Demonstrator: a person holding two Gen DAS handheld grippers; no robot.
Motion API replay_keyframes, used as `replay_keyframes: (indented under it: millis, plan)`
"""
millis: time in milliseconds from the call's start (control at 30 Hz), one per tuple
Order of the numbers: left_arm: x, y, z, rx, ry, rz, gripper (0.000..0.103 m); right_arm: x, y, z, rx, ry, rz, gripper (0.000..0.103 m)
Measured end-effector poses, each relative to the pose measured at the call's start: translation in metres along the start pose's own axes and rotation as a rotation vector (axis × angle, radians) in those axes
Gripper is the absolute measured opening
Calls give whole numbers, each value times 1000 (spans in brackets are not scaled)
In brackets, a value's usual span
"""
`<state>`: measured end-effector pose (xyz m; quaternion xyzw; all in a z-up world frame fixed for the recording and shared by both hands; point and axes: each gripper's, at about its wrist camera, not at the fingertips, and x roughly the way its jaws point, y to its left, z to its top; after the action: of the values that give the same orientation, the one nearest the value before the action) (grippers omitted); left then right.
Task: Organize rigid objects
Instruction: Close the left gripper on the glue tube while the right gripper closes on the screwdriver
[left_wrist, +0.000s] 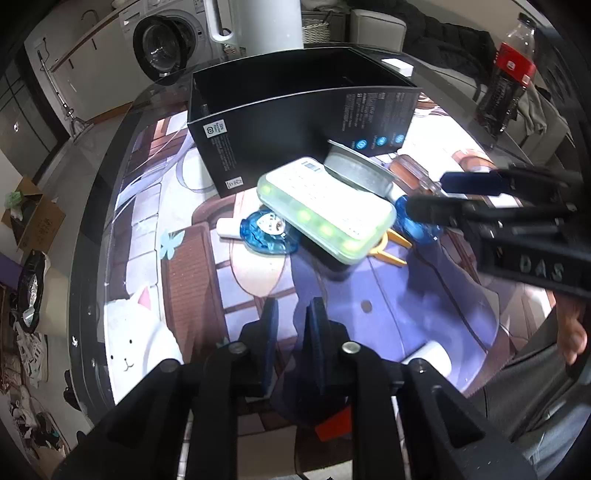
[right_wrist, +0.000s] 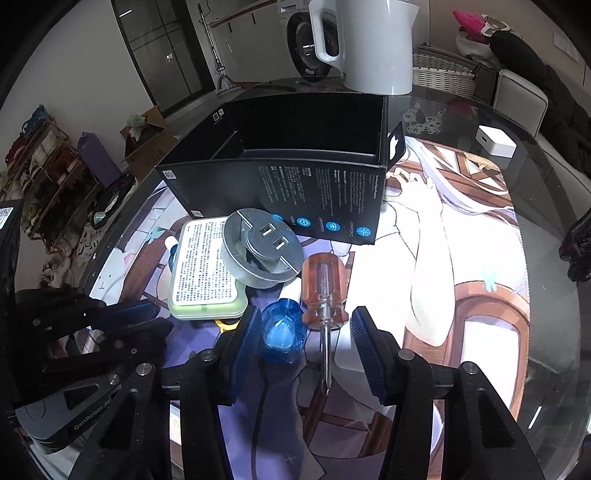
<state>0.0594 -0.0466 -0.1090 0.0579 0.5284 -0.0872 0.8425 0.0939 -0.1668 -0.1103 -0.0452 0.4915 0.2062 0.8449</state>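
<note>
An open black box (left_wrist: 280, 122) (right_wrist: 280, 173) stands on the printed mat. In front of it lie a pale green case (left_wrist: 325, 208) (right_wrist: 205, 273), a grey round USB hub (right_wrist: 260, 247) (left_wrist: 356, 170), a blue correction tape (left_wrist: 267, 232), a second blue correction tape (right_wrist: 282, 330) (left_wrist: 417, 225) and an orange-handled screwdriver (right_wrist: 323, 291). My right gripper (right_wrist: 303, 350) is open, its fingers on either side of the second tape and the screwdriver. My left gripper (left_wrist: 293, 332) is open by a small gap and empty, short of the pile.
A white kettle (right_wrist: 369, 44) stands behind the box. A cola bottle (left_wrist: 508, 74) stands at the far right of the glass table. A small white box (right_wrist: 495, 140) lies at the back right. Yellow clip handles (left_wrist: 391, 245) stick out under the green case.
</note>
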Motion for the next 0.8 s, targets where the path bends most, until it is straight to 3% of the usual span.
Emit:
replay_keyframes:
  millis: [67, 233, 333, 400, 567, 667, 800]
  plan:
    - [-4, -3, -7, 8, 4, -18, 51, -2, -1, 3, 0, -8, 3, 51]
    - [-7, -9, -16, 22, 13, -47, 51, 1, -1, 4, 7, 0, 4, 49]
    - [-22, -8, -13, 27, -36, -61, 51, 0, -1, 7, 1, -13, -13, 49]
    - [-34, -13, -12, 93, -71, -87, 50, 0, -4, 10, 11, -20, -16, 49]
    - [-36, -46, -24, 301, -44, -133, 50, 1, -9, 15, 19, -25, -24, 47]
    - [-29, -56, -30, 355, -5, -175, 50, 2, -5, 15, 2, -23, -16, 39]
    - [-22, -60, -33, 370, 33, -193, 50, 2, 0, 14, -20, -23, 9, 37]
